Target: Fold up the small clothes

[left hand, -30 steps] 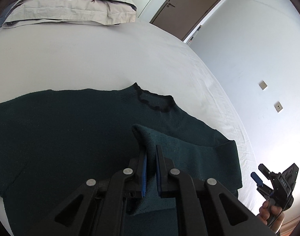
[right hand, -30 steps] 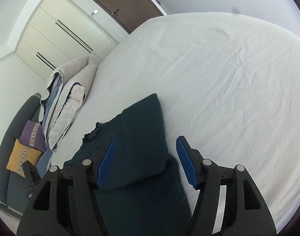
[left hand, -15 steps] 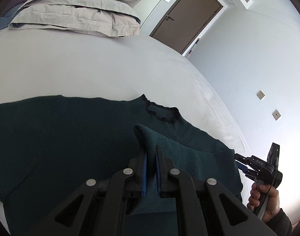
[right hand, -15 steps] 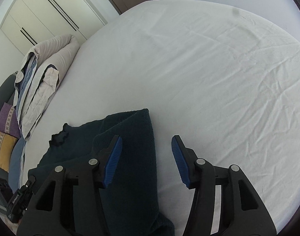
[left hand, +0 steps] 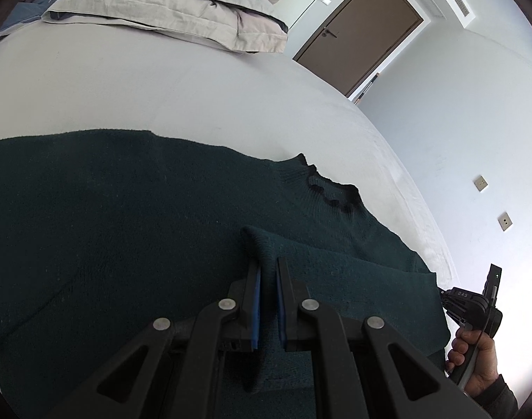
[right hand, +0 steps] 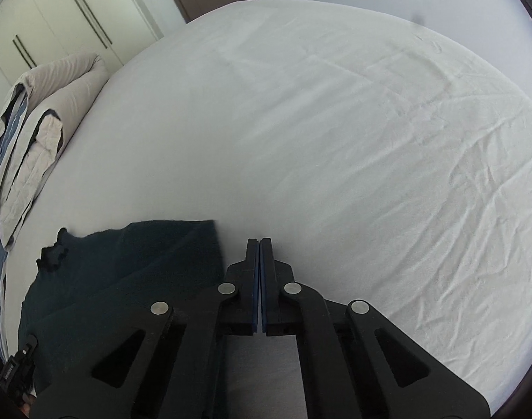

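Note:
A dark green knit sweater (left hand: 126, 209) lies flat on the white bed, its dark collar (left hand: 330, 193) toward the far right. One sleeve (left hand: 335, 272) is folded across the body. My left gripper (left hand: 267, 272) is shut on the cuff end of that sleeve, holding it just above the body. My right gripper (right hand: 260, 244) is shut and empty, over bare sheet just right of the sweater's edge (right hand: 210, 244). It also shows in the left wrist view (left hand: 472, 307), held in a hand at the sweater's right edge.
The white bed sheet (right hand: 335, 139) spreads wide to the right of the sweater. Stacked pillows (left hand: 182, 10) lie at the head of the bed. A brown door (left hand: 360, 31) and white wardrobes (right hand: 56, 28) stand beyond.
My right gripper has moved off the sweater to the right and closed with nothing in it. My left gripper stays shut on the sleeve and has shifted slightly.

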The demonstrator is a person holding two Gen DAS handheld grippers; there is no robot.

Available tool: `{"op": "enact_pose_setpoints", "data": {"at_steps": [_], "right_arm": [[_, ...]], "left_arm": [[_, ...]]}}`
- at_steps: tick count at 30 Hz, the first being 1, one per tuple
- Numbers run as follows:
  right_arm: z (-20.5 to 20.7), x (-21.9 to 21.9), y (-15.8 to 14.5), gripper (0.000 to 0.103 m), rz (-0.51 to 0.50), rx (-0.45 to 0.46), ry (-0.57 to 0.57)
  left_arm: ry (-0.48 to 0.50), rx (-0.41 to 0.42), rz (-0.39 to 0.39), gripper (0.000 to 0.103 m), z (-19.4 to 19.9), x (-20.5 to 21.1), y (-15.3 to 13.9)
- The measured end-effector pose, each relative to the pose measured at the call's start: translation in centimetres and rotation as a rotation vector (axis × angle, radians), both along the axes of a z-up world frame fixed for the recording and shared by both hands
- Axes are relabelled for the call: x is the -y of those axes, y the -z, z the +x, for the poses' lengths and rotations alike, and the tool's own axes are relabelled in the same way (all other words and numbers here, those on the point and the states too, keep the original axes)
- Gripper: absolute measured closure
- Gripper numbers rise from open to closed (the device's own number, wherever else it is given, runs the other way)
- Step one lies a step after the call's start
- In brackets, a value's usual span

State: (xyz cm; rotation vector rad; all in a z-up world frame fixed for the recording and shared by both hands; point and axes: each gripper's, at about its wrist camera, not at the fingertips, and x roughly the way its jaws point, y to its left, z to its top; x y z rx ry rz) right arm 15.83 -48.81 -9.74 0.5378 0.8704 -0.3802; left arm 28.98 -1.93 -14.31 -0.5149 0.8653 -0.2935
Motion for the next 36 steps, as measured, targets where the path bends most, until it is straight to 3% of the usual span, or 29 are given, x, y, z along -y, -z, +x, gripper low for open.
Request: {"op": "enact_pose_setpoints", "data": {"at_steps": [3, 6, 7, 8, 10, 15, 17, 19, 22, 33, 36], "right_arm": [[-1.0, 0.0, -1.6, 0.103, 0.012, 0.036, -0.028], [-3.8, -2.1, -4.3, 0.094, -0.046, 0.123, -0.091], [-4.6, -3.1, -4.9, 0.077, -0.061, 0.125, -0.119], [-5.4, -4.0, -5.2, 0.052, -0.064, 0.115, -0.136], [-6.7, -5.7, -5.5, 0.045, -0.069, 0.092, -0.175], [-7.4, -8.9, -3.6, 0.052, -0.109, -0.038, -0.253], [-7.1, -9.7, -2.4, 0.071, -0.132, -0.086, -0.256], [-6.6, -9.9, -0.6, 0.081, -0.136, -0.133, -0.264], [-6.7, -9.6, 0.1, 0.088, -0.171, -0.136, -0.249], [-7.9, -7.9, 0.7, 0.092, -0.109, -0.063, -0.125], [-7.8, -8.7, 0.3, 0.094, -0.177, -0.079, -0.127]], "left_arm": [[0.025, -0.004, 0.001, 0.094, 0.3, 0.0, 0.2], [0.02, -0.002, 0.005, 0.091, 0.0, 0.1, 0.6], [0.018, -0.001, 0.007, 0.09, 0.0, 0.1, 0.6], [0.019, -0.001, 0.011, 0.09, 0.0, 0.1, 0.5], [0.02, -0.001, 0.012, 0.09, 0.0, 0.2, 0.6], [0.021, 0.003, 0.014, 0.09, 0.2, 0.0, 0.8], [0.021, 0.001, 0.009, 0.09, 0.2, -0.1, 0.9], [0.021, 0.005, 0.015, 0.09, 0.3, 0.0, 1.1], [0.021, 0.012, 0.023, 0.09, 0.2, 0.1, 1.1], [0.011, 0.029, 0.019, 0.089, -0.5, -0.4, 1.0], [0.008, 0.03, 0.011, 0.089, -0.9, -0.6, 1.0]]}}
